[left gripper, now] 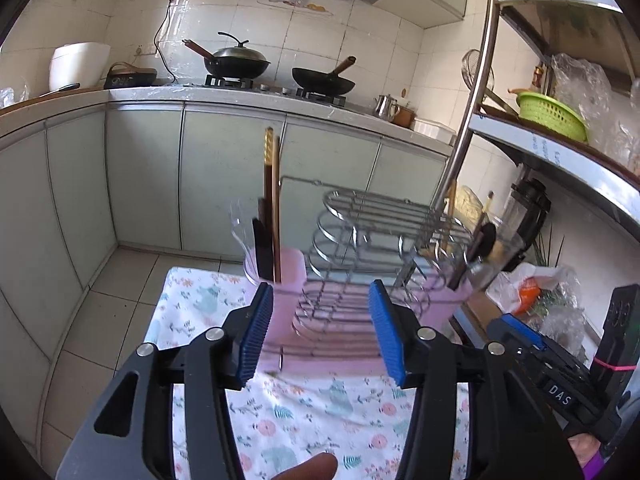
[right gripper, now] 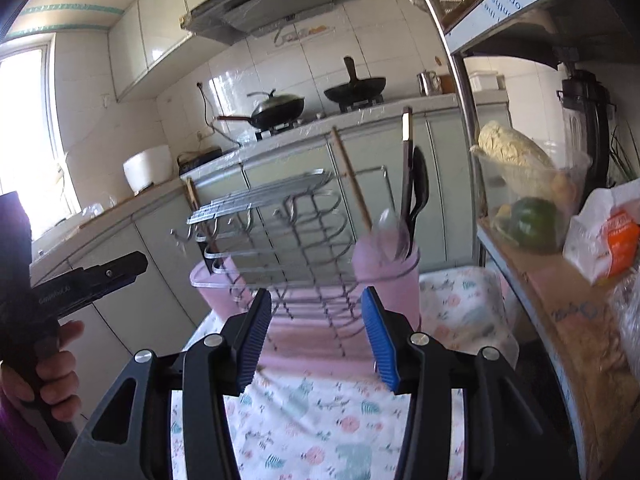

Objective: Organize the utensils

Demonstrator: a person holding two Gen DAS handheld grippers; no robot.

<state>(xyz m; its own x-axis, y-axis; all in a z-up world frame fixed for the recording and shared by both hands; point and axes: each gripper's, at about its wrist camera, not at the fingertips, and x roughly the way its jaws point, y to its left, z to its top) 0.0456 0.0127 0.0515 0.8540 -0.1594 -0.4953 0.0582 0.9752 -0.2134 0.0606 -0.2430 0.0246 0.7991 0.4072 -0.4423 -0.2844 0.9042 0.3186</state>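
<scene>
Left tool point(left gripper: 322, 330) stood released, blue pads point(left gripper: 258, 336) wide apart with nothing pinched between them. Just beyond the tips, a pink drainer tray point(left gripper: 332, 360) on a floral cloth point(left gripper: 304, 412) covering the worktop, carrying a wire dish rack point(left gripper: 372, 240). At the tray's left corner, a pink cup point(left gripper: 286, 280) beside the left pad, close but contact not clear through the blur. Upright in that cup: brown chopsticks point(left gripper: 272, 200) and a dark flat utensil point(left gripper: 262, 248). At the right corner, a second pink cup point(left gripper: 448, 292) with more utensils, blurred.

Right tool point(right gripper: 316, 336) likewise released, jaws spread and empty. Ahead of it, the same wire rack point(right gripper: 288, 232) on the same tray point(right gripper: 312, 346). Right cup point(right gripper: 390, 280) just beyond the right pad point(right gripper: 380, 340), holding a black spoon point(right gripper: 418, 188), a dark chopstick with a pale tip point(right gripper: 406, 148), a wooden chopstick point(right gripper: 352, 180) leaning left, and a clear spoon point(right gripper: 390, 224). Left cup point(right gripper: 218, 284) behind the left pad, with a brown chopstick point(right gripper: 200, 216) tilted in it.

Seen at the left edge of the right view, a hand point(right gripper: 48, 368) gripping the black handle of the left tool point(right gripper: 80, 280). Behind all, a kitchen counter with two woks point(left gripper: 240, 62) on a stove.
</scene>
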